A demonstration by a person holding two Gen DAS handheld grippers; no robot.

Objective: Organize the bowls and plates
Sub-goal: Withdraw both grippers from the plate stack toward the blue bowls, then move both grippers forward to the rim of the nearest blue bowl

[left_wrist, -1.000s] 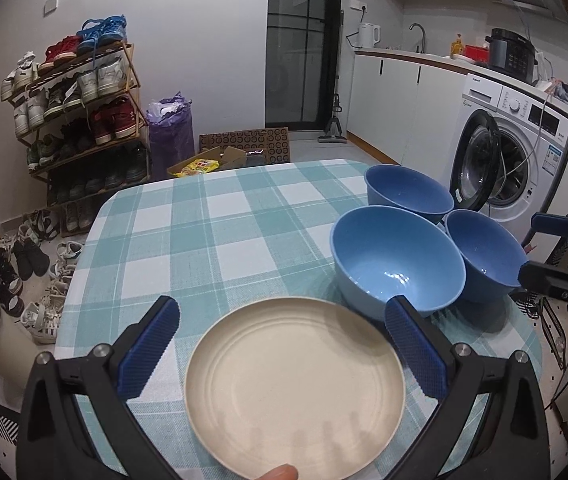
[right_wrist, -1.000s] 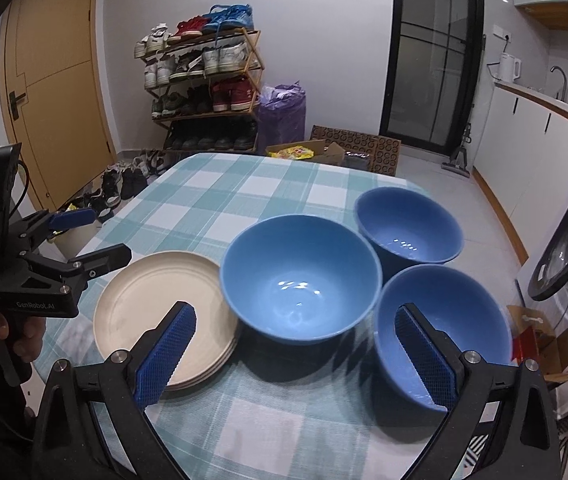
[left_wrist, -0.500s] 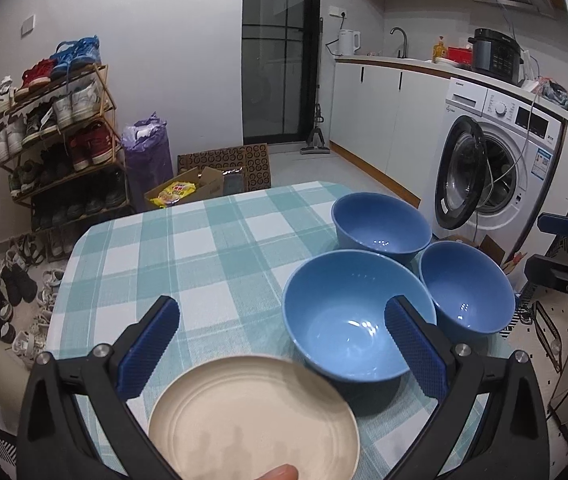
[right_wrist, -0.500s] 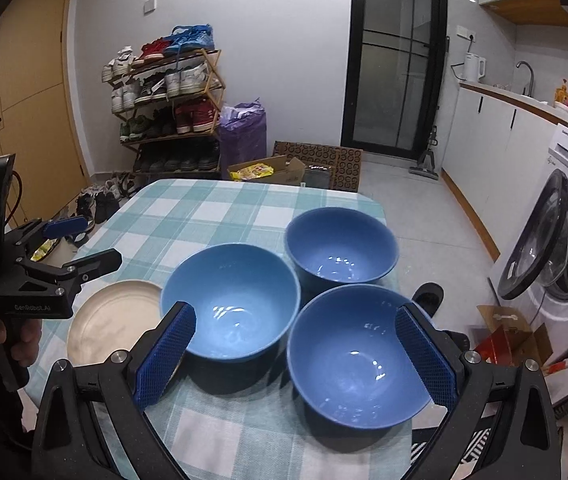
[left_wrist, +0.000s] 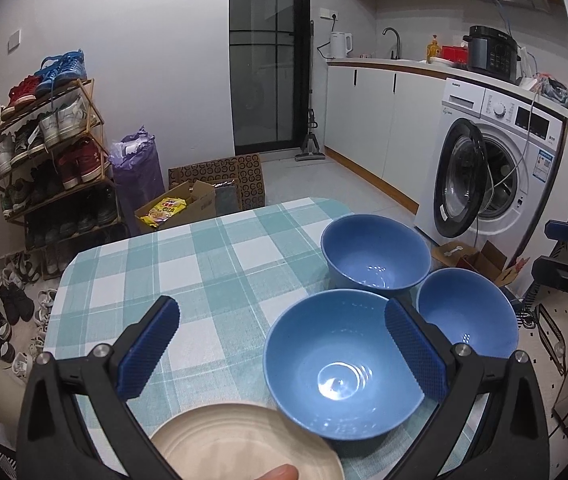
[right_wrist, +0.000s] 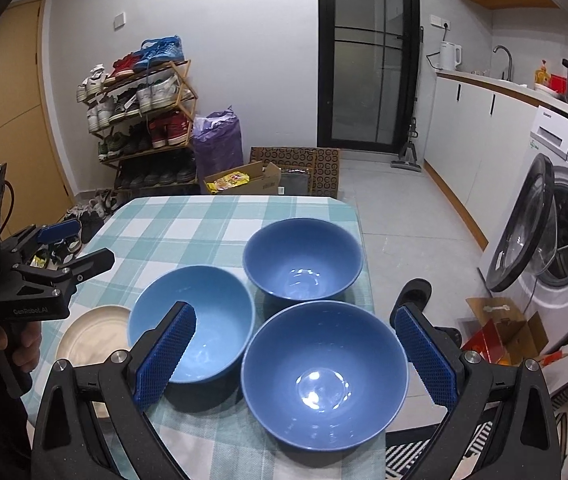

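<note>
1. The right gripper point(right_wrist: 292, 354) was held with its jaws spread wide and nothing between the pads; the nearest blue bowl point(right_wrist: 324, 376) lay directly ahead of it and just below, framed by the two blue fingers point(right_wrist: 166, 354).
2. The left gripper point(left_wrist: 280, 352) was likewise wide open and empty. The middle blue bowl point(left_wrist: 344, 368) lay ahead and toward its right finger, and the cream plate stack point(left_wrist: 244, 440) lay at the lower edge of its view, close under the jaws.
3. The bowls, being round, presented no long axis; a grasp was judged possible only across a rim. The right gripper was judged the nearer to the front bowl, the left to the plates.
4. Three blue bowls were counted on the checked tablecloth point(right_wrist: 188, 224), upright and clustered: the far blue bowl point(right_wrist: 303, 264) behind, two in front, rims near or touching.
5. One cream stack was counted; the right wrist view suggested more than one plate, though the number could not be told.
6. No bowl was yet nested in another.
</note>
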